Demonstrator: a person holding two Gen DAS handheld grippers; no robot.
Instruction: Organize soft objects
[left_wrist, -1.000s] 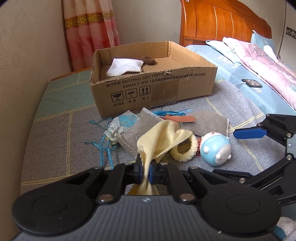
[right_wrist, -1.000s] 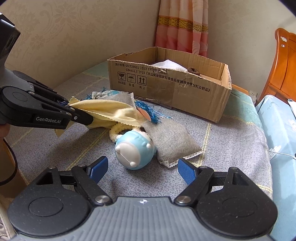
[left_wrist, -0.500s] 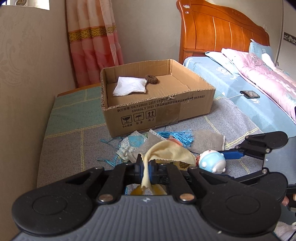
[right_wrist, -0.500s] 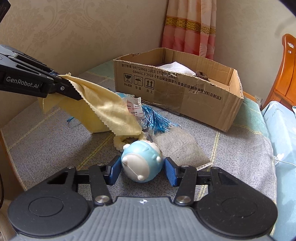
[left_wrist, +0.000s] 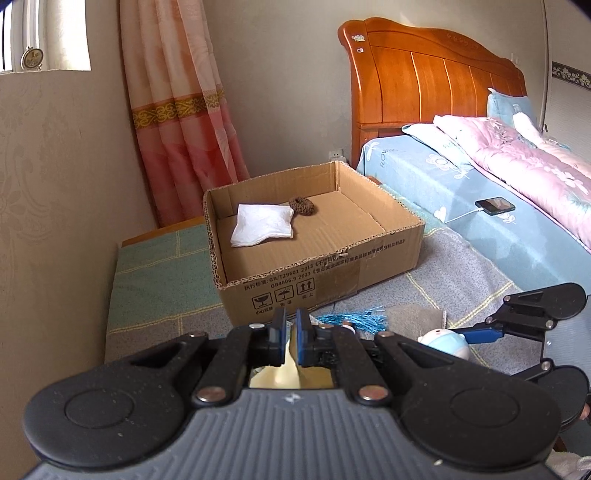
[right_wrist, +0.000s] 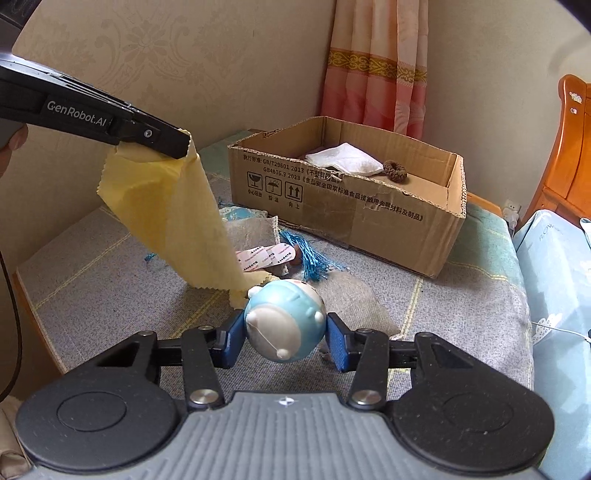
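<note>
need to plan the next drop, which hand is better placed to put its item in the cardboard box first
Left: its gripper already holds the yellow cloth lifted clear, facing the cardboard box. The right gripper clamps the blue toy low over the mat.

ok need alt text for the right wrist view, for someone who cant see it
The right gripper grips a round blue and white toy on a grey bedspread. At upper left, the left gripper lifts a yellow cloth. Behind sits an open cardboard box holding a white cloth and a brown scrunchie.
</note>
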